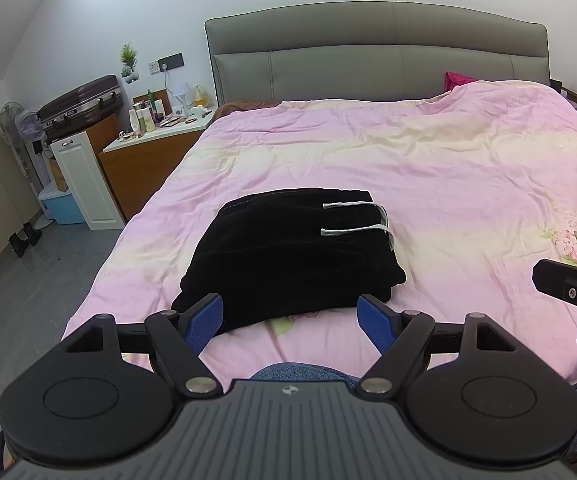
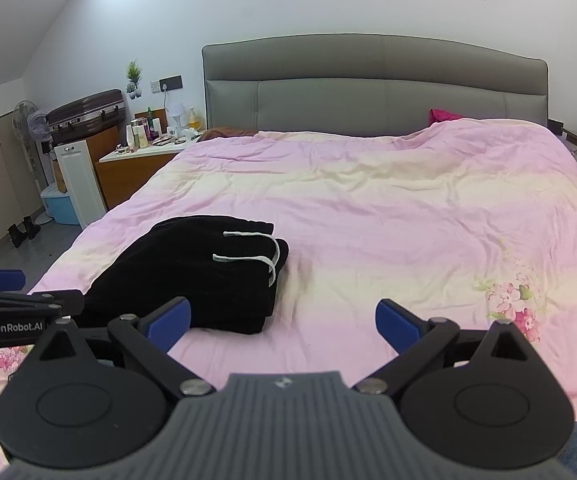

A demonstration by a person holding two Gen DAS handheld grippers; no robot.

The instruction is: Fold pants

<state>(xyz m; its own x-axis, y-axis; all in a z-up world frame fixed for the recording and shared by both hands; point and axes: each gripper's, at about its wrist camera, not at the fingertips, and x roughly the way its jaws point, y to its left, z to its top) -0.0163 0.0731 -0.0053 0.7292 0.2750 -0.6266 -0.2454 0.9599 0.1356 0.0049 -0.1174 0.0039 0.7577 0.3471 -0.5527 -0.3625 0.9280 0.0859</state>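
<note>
The black pants (image 1: 288, 256) lay folded into a compact bundle on the pink bedspread (image 1: 428, 168), directly ahead of the left tool (image 1: 290, 316). That tool was released: its two blue fingertips (image 1: 204, 322) stood wide apart and gripped nothing. The near edge of the bundle sat just beyond and between the fingertips, the left one overlapping the bundle's near corner in the left wrist view; whether it touched the cloth could not be told. Two white drawstrings (image 1: 352, 218) lay across the top of the bundle, toward its far right side, their ends curling over the edge.

The right tool (image 2: 284, 320) was likewise released, its blue fingertips (image 2: 398, 324) spread apart over bare bedspread and holding nothing. From it, the pants (image 2: 192, 276) sat ahead and to the left, with the near right corner of the bundle just past the left fingertip. The left tool (image 2: 12, 304) showed at the left edge of that view, beside the bundle; the right tool (image 1: 568, 292) showed at the right edge of the left wrist view, apart from the pants.

Far beyond both tools stood the grey headboard (image 1: 376, 56). Ahead and to the left was a nightstand (image 1: 148, 152) crowded with bottles, with a dark suitcase (image 1: 80, 104) past it. A floral print (image 2: 516, 300) marked the bedspread just right of the right tool.
</note>
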